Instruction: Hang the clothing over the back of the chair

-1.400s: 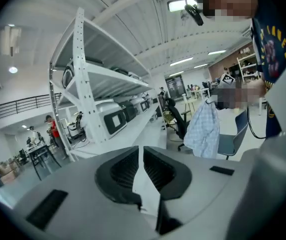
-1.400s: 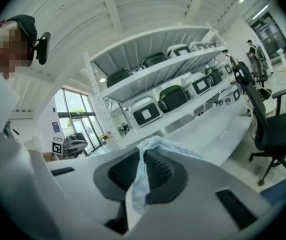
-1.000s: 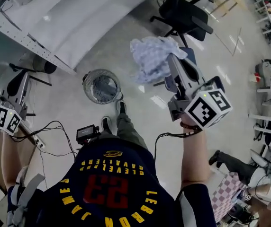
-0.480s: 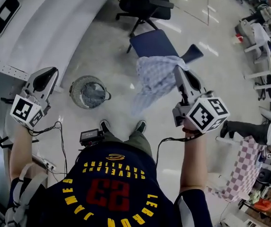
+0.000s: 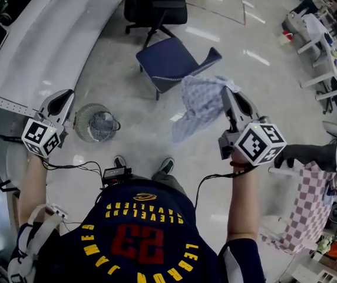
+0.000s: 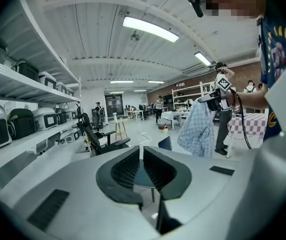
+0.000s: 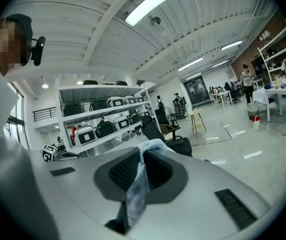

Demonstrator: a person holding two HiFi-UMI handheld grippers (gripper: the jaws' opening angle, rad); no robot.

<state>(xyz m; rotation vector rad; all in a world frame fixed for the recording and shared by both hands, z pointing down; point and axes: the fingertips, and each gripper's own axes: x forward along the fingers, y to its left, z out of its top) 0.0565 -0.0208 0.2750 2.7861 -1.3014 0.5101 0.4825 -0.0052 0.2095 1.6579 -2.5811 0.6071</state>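
Note:
A pale blue checked shirt (image 5: pixel 199 102) hangs from my right gripper (image 5: pixel 227 94), which is shut on a fold of it (image 7: pixel 135 189). The shirt is in the air, just right of and nearer than the blue chair (image 5: pixel 169 61). The chair's low back (image 5: pixel 208 58) points toward the shirt. My left gripper (image 5: pixel 63 96) is held out at the left, shut with nothing between its jaws. In the left gripper view the jaws (image 6: pixel 141 151) point at the blue chair (image 6: pixel 165 143), with the shirt (image 6: pixel 198 126) hanging at the right.
A round floor fan (image 5: pixel 96 122) stands by my left foot. A black office chair (image 5: pixel 155 7) is behind the blue one. A long white desk (image 5: pixel 50 40) runs along the left. A checked-cloth table (image 5: pixel 301 211) and a person's leg (image 5: pixel 310 155) are at the right.
Both grippers swung sideways as I turned. The blue chair has come nearer to the middle of the head view, and the shirt hangs lower and closer to it. The fan shifted left.

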